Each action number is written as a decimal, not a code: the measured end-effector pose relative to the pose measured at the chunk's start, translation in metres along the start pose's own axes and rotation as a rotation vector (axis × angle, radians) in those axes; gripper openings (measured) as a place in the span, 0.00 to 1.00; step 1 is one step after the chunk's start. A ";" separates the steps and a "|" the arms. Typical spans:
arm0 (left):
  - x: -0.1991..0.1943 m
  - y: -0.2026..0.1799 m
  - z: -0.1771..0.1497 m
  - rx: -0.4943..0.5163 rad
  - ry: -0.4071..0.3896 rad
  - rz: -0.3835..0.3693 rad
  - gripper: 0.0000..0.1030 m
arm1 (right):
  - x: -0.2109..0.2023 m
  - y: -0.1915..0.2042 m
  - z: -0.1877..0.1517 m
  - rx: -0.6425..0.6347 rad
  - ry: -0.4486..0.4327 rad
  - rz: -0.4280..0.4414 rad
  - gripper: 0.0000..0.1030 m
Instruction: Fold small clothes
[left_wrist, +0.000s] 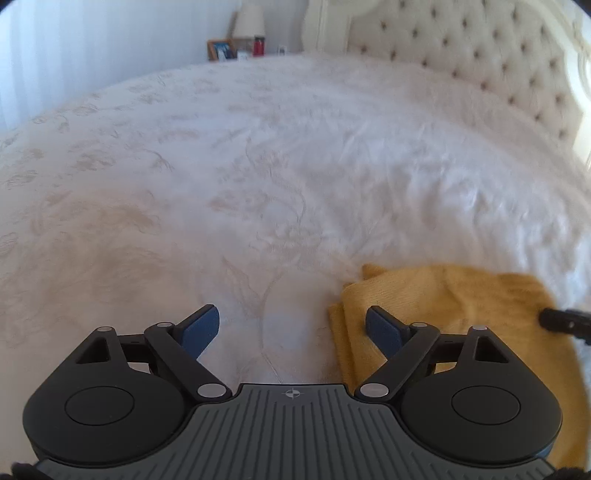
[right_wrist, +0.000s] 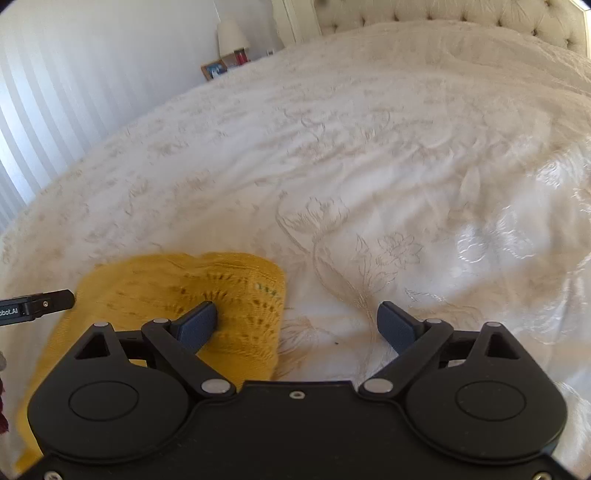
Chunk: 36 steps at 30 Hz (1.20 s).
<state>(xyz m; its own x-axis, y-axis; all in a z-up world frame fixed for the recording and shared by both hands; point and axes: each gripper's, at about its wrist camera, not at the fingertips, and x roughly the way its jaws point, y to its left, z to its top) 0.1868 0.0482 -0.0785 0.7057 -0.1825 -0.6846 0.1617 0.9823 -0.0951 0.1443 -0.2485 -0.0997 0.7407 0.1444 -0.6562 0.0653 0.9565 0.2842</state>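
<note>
Both tongs (left_wrist: 291, 328) (right_wrist: 297, 325) spread, flanking the yellow knit's (left_wrist: 436, 295) edges — wide bedspread (left_wrist: 258, 166) beyond.

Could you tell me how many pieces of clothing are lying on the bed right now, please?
1. A single yellow knitted garment lies on the white bedspread, between the open left tongs and the open right tongs. Nothing else shows, though more may lie outside both views.
</note>
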 end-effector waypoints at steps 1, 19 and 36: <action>-0.011 0.000 -0.003 -0.003 -0.007 -0.017 0.85 | -0.009 0.002 -0.001 -0.003 -0.003 0.009 0.92; -0.077 -0.006 -0.046 0.053 0.042 -0.060 0.85 | -0.104 0.019 -0.050 -0.057 -0.066 -0.055 0.99; -0.146 -0.080 -0.077 0.100 0.067 0.130 0.85 | -0.176 0.057 -0.076 -0.053 -0.101 -0.096 0.99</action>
<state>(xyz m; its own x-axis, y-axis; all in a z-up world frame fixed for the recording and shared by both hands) 0.0178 -0.0003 -0.0271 0.6783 -0.0471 -0.7333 0.1419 0.9876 0.0678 -0.0332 -0.2002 -0.0212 0.7965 0.0280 -0.6040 0.1055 0.9772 0.1844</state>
